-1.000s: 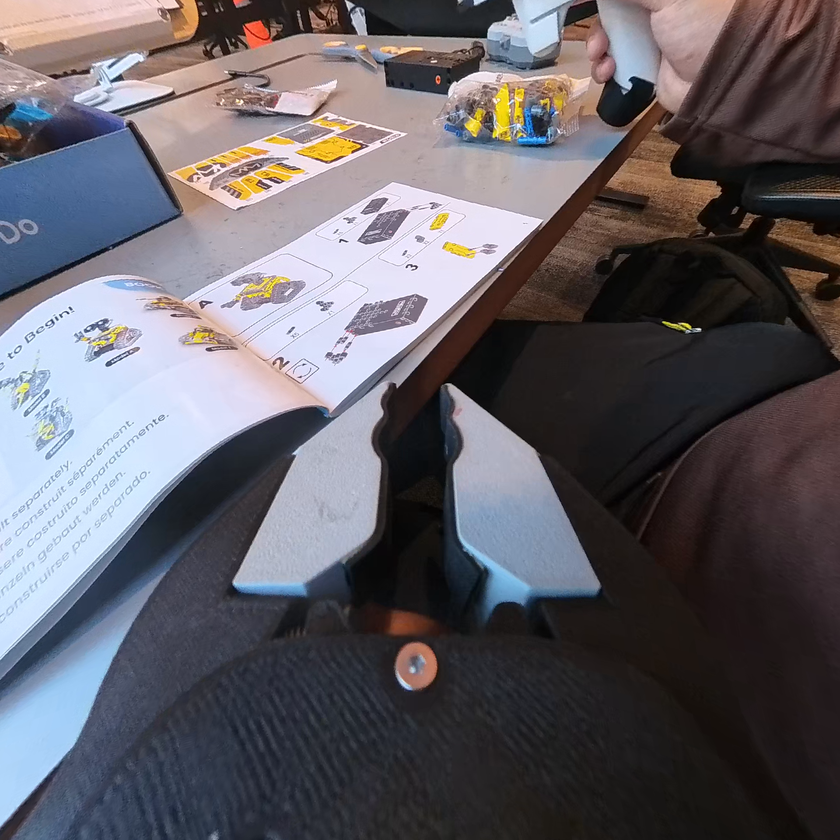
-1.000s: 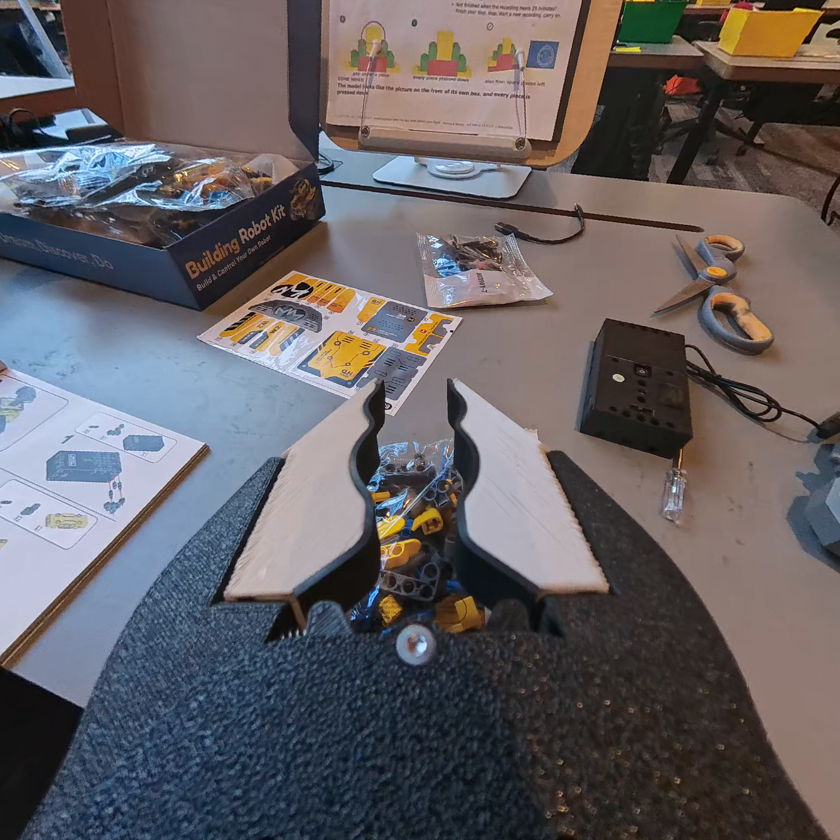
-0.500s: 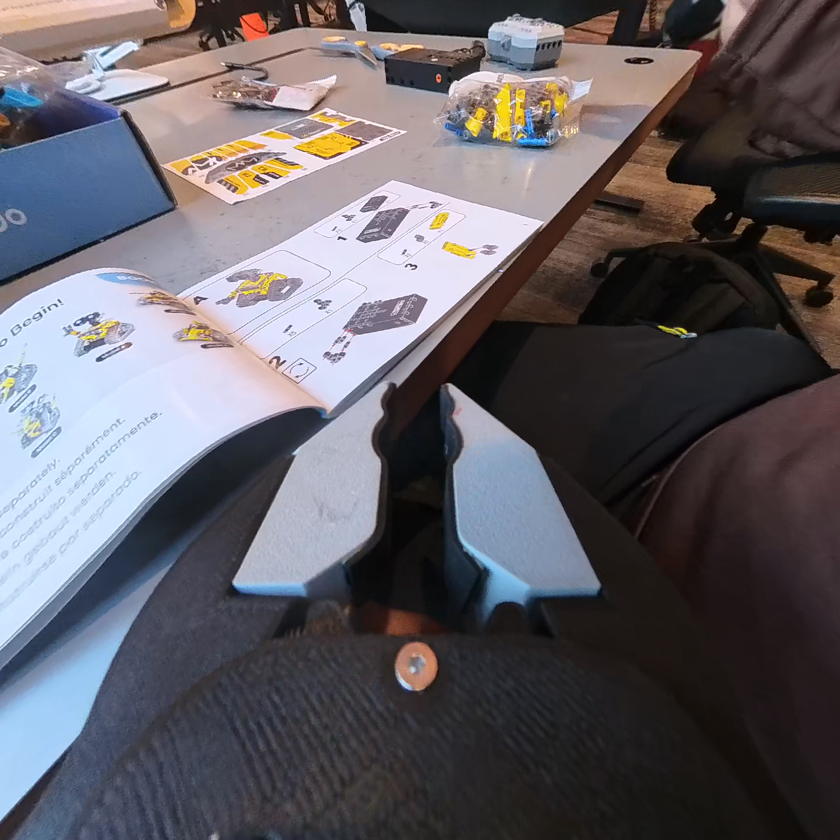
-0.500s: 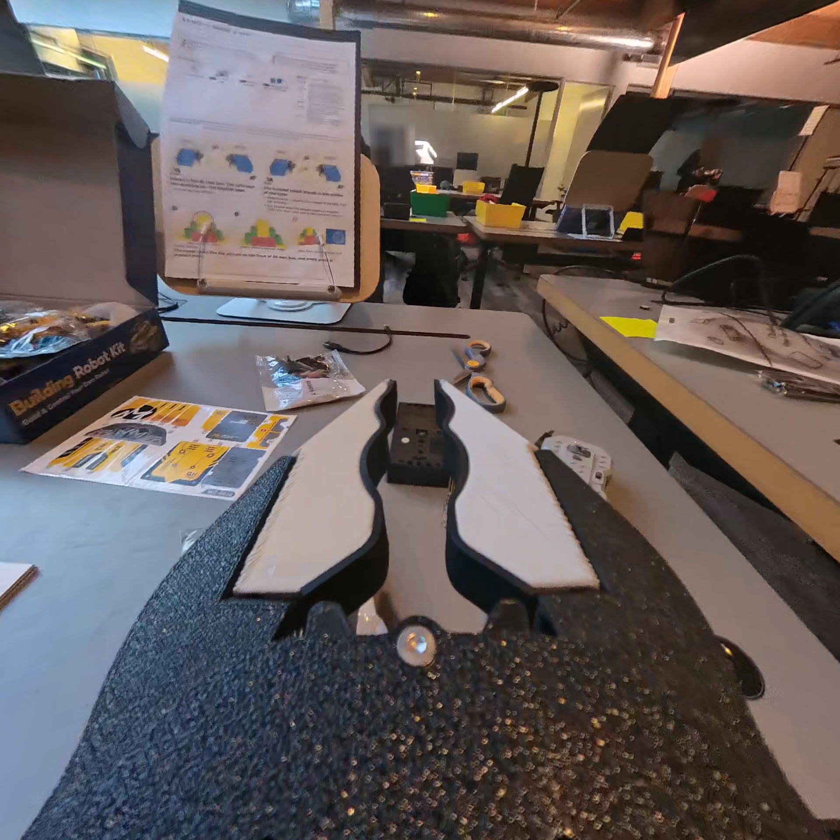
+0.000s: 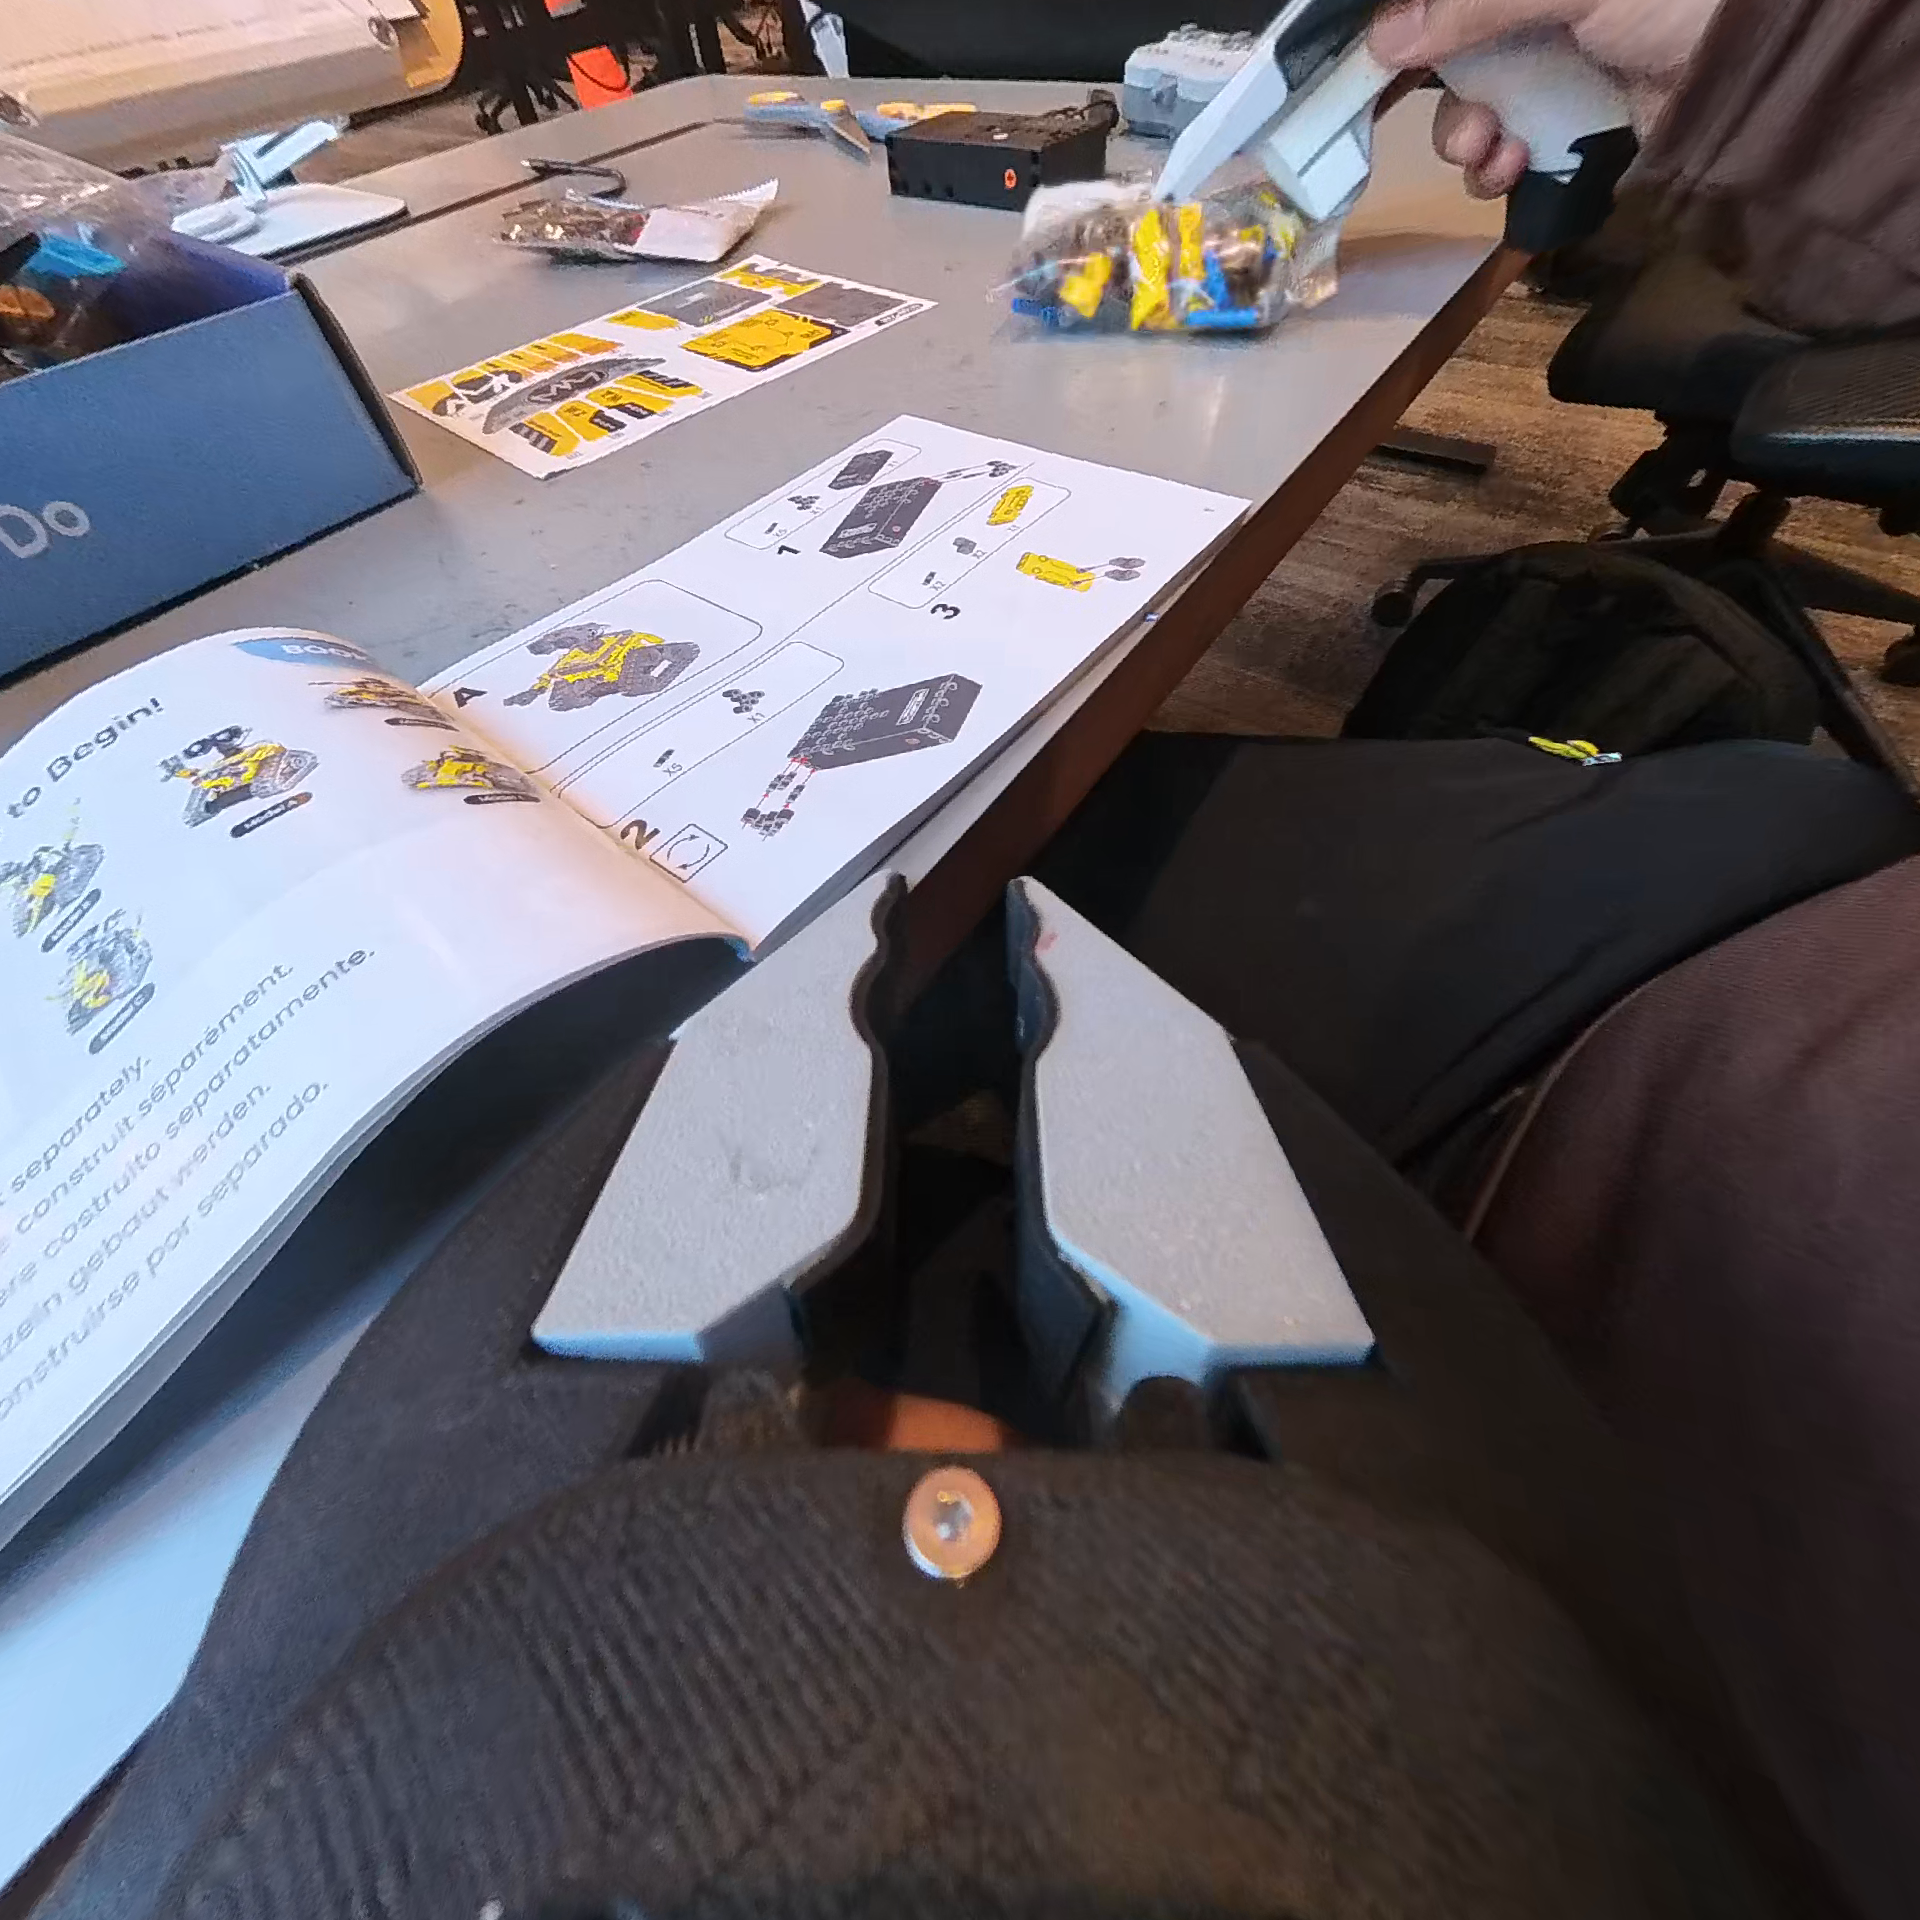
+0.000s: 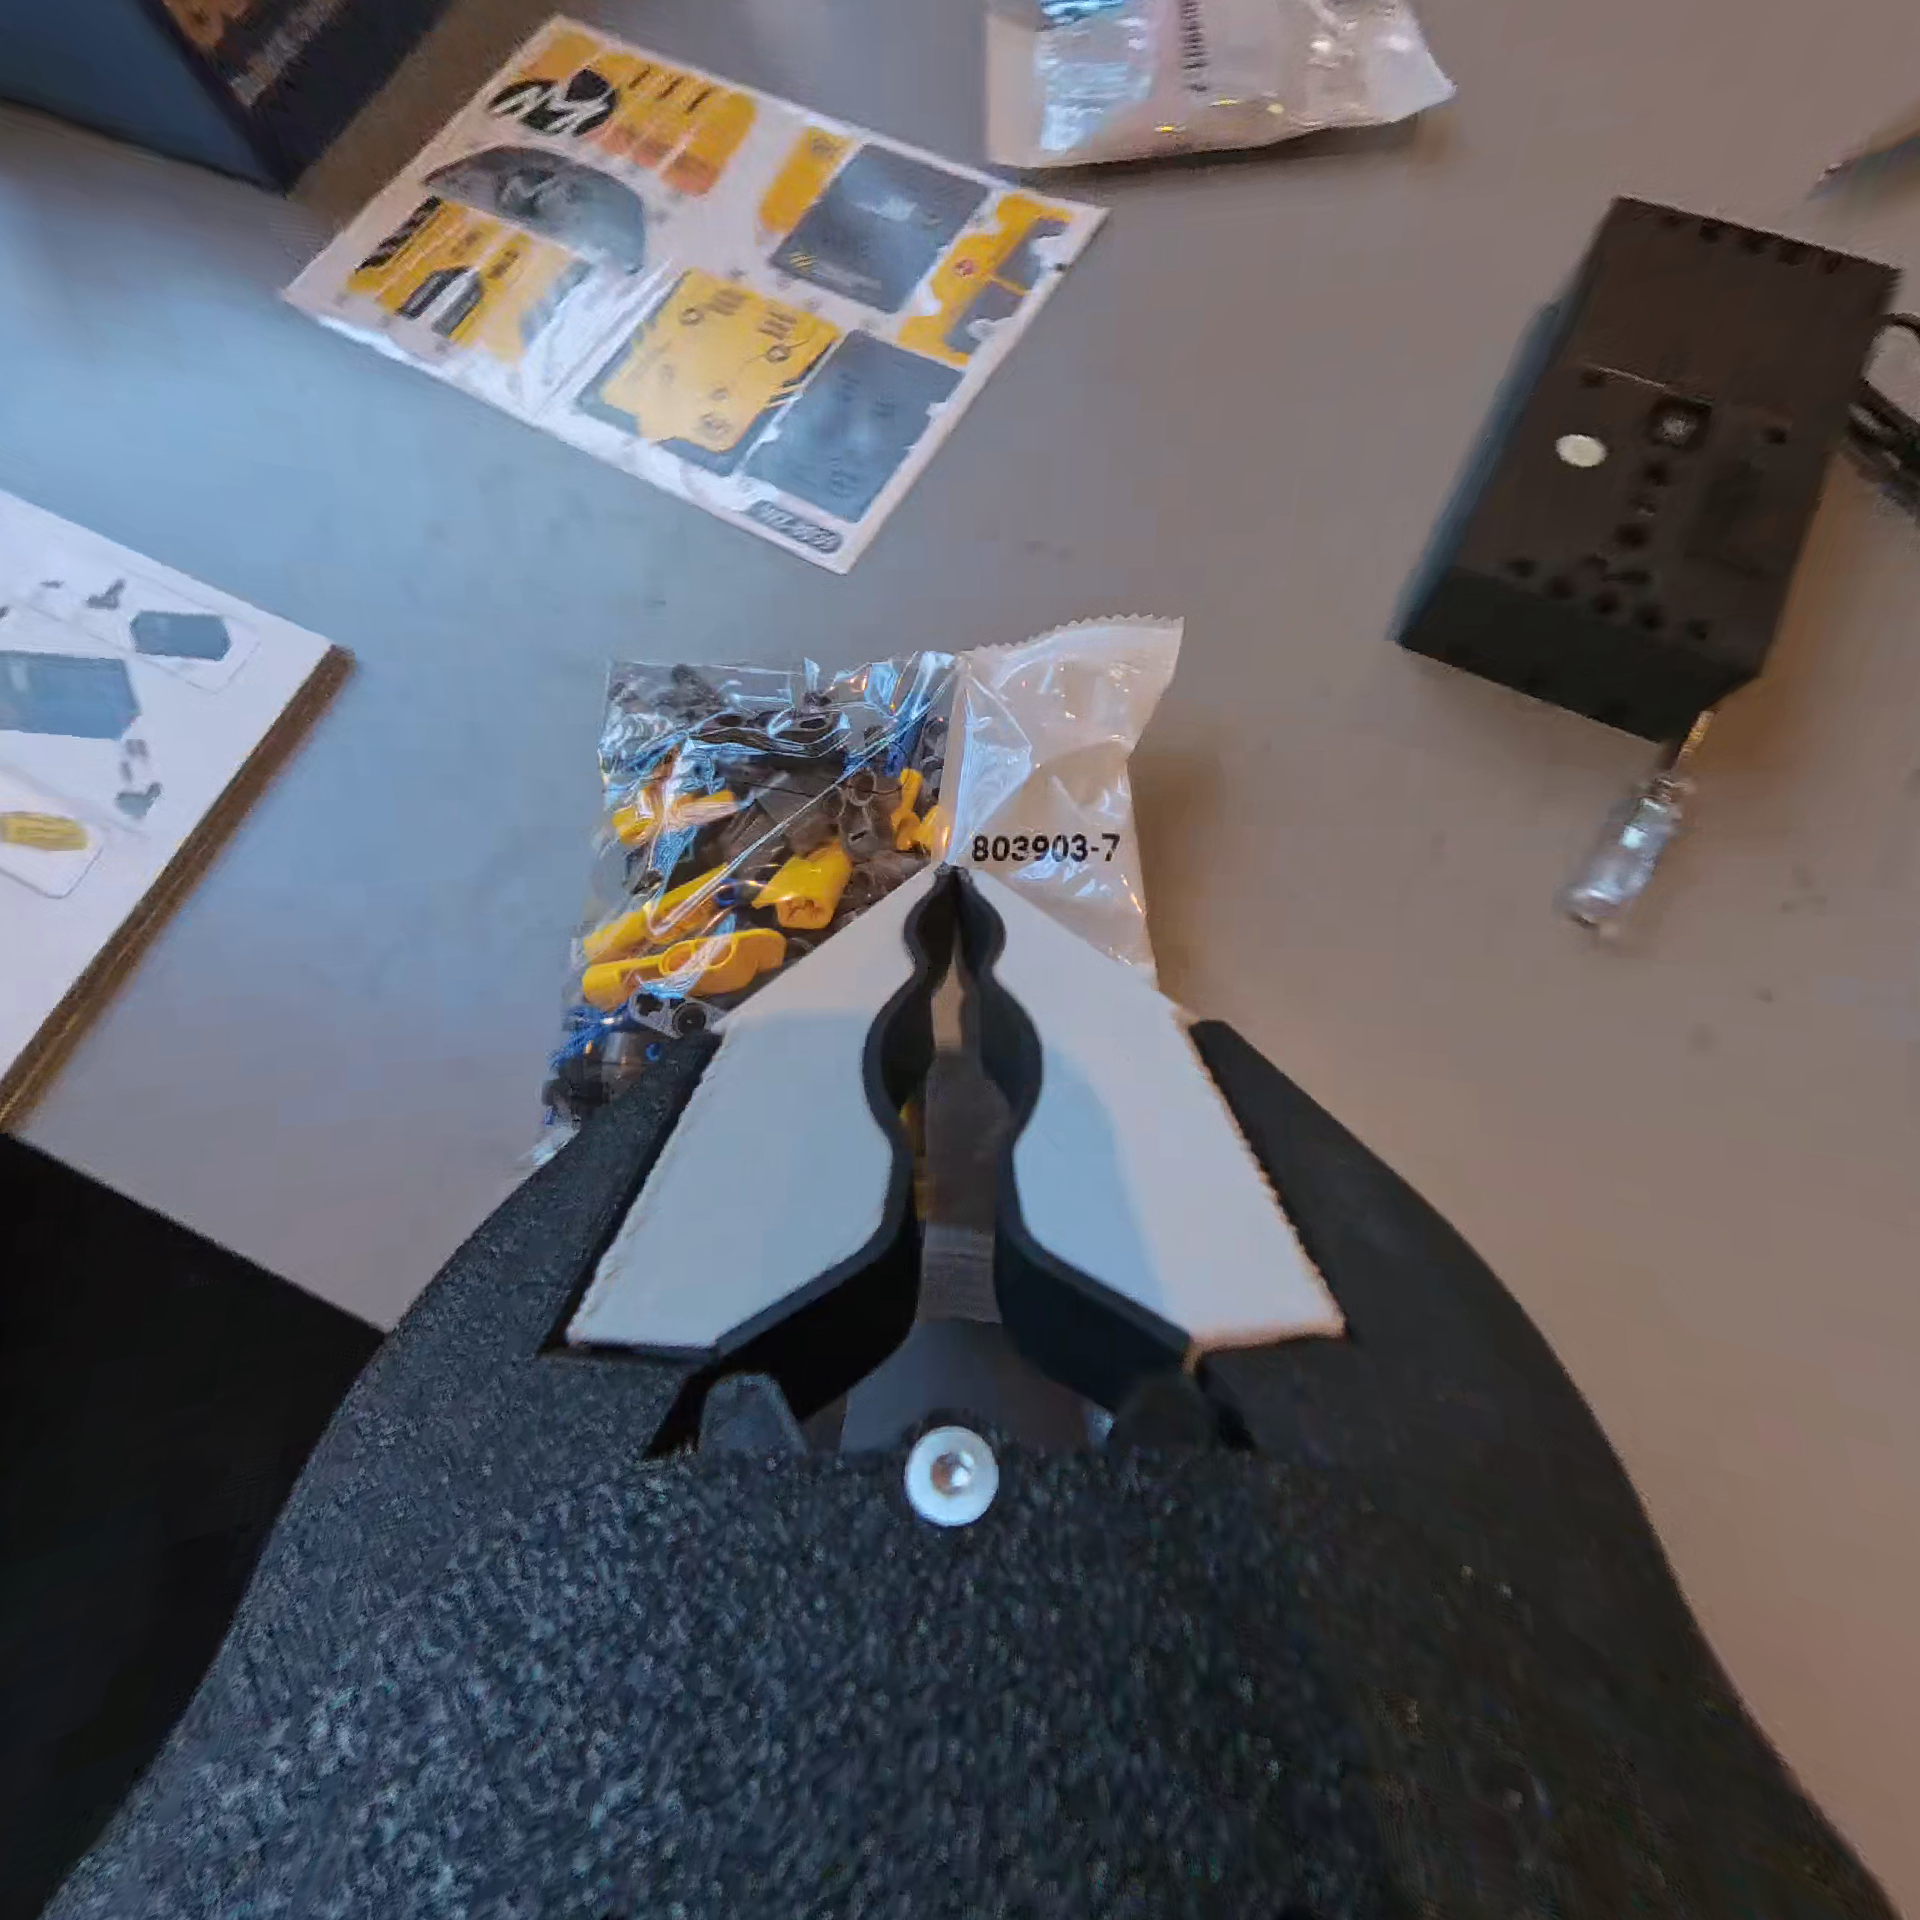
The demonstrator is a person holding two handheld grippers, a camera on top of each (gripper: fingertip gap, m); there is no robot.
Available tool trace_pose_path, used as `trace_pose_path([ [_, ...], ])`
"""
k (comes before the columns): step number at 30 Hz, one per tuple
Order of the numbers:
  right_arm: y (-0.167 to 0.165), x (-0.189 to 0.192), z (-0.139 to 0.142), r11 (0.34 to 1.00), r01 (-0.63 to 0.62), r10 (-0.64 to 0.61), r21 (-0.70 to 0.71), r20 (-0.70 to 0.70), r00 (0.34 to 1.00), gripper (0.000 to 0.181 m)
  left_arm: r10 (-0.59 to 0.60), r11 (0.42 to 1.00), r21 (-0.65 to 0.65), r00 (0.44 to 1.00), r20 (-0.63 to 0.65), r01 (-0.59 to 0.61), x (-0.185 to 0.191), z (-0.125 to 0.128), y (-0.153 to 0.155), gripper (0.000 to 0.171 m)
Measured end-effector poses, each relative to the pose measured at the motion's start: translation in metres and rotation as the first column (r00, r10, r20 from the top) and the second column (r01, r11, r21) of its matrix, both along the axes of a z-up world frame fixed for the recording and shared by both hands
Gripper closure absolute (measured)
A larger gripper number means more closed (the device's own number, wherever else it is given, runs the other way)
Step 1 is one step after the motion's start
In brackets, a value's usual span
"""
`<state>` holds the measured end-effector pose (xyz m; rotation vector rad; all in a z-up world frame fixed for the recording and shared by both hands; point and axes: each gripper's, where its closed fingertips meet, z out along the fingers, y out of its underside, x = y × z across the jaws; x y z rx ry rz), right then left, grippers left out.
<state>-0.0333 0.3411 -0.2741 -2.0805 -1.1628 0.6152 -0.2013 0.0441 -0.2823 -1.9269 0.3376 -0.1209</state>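
Right wrist view: the right claw [image 6: 951,883] points down at the clear bag of yellow, black and blue parts [image 6: 790,831] lying on the grey counter [image 6: 416,582].
Right claw state: tips pressed together on the bag's film where the parts meet the empty white end, which suits lifting it by slack plastic rather than by the lumpy contents.
Bag's surroundings: sticker sheet [image 6: 707,301] beyond it, black box [image 6: 1652,468] well to the right, open booklet [image 6: 135,727] to the left.
Left wrist view: the left claw [image 5: 951,925] hangs off the counter's near edge, just beside the booklet's corner, over the person's lap.
Left claw state: spread a little, with nothing between the fingers.
Lift: in the left wrist view the bag [image 5: 1164,270] looks blurred and possibly just clear of the counter; hard to be sure.
Change over 0.5 s: the right claw was raised, spread and facing the room; now it is down and pinching the bag. The left claw has barely moved.
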Motion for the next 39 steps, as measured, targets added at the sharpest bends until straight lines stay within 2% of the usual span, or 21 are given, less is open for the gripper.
trace_pose_path([
  [3,-0.01,-0.008,0.0,0.998,-0.055,0.055,0.009,0.016,0.998,0.181,0.003,1.0,0.0,1.0,0.007,-0.003,-0.001,0.0,0.0,0.155],
  [5,-0.012,-0.009,-0.001,0.998,-0.058,0.058,0.025,0.017,0.998,0.181,0.002,1.0,-0.001,1.0,0.015,-0.002,-0.001,0.0,0.001,0.155],
  [10,-0.011,-0.011,-0.002,0.998,-0.039,0.039,-0.043,-0.005,0.999,0.181,-0.003,1.0,0.001,1.0,0.015,0.003,0.002,0.0,0.002,0.155],
  [13,-0.008,-0.01,0.0,0.999,-0.029,0.029,0.023,-0.007,1.0,0.181,-0.002,1.0,0.001,1.0,0.001,0.002,0.001,0.0,0.001,0.155],
  [14,-0.006,-0.009,0.002,0.998,-0.027,0.027,0.058,0.006,1.0,0.176,0.0,1.0,0.001,1.0,-0.003,0.0,0.001,0.0,0.001,0.155],
  [17,0.006,-0.005,0.024,0.985,0.016,-0.014,0.174,-0.015,1.0,0.169,0.007,1.0,0.001,1.0,-0.008,-0.007,-0.001,0.0,0.0,0.155],
  [21,0.021,0.006,0.052,0.962,0.126,-0.101,0.241,-0.116,0.988,0.162,0.007,1.0,0.0,1.0,0.0,-0.007,-0.001,0.0,0.0,0.155],
  [24,0.027,0.012,0.059,0.944,0.195,-0.152,0.267,-0.173,0.973,0.163,0.004,1.0,0.0,1.0,0.001,-0.004,-0.001,0.0,0.0,0.155],
  [26,0.024,0.007,0.061,0.946,0.192,-0.142,0.262,-0.198,0.97,0.164,0.003,1.0,0.0,1.0,0.003,-0.003,-0.001,0.0,0.0,0.155],
  [29,0.011,-0.01,0.06,0.951,0.14,-0.085,0.277,-0.2,0.976,0.164,0.003,1.0,0.002,1.0,0.002,-0.003,0.0,0.0,0.001,0.155],
  [34,-0.014,-0.038,0.041,0.952,-0.021,0.054,0.304,-0.102,0.993,0.165,0.009,1.0,0.002,1.0,-0.012,-0.009,-0.002,0.0,0.0,0.155],
  [37,-0.049,-0.062,0.035,0.963,-0.187,0.212,0.194,-0.119,0.97,0.153,0.013,1.0,0.011,1.0,0.001,-0.013,-0.003,0.002,0.001,0.155],
  [39,-0.086,-0.076,0.033,0.938,-0.334,0.344,0.092,-0.137,0.929,0.148,0.015,1.0,0.012,1.0,0.008,-0.015,-0.004,0.003,0.001,0.155],
])
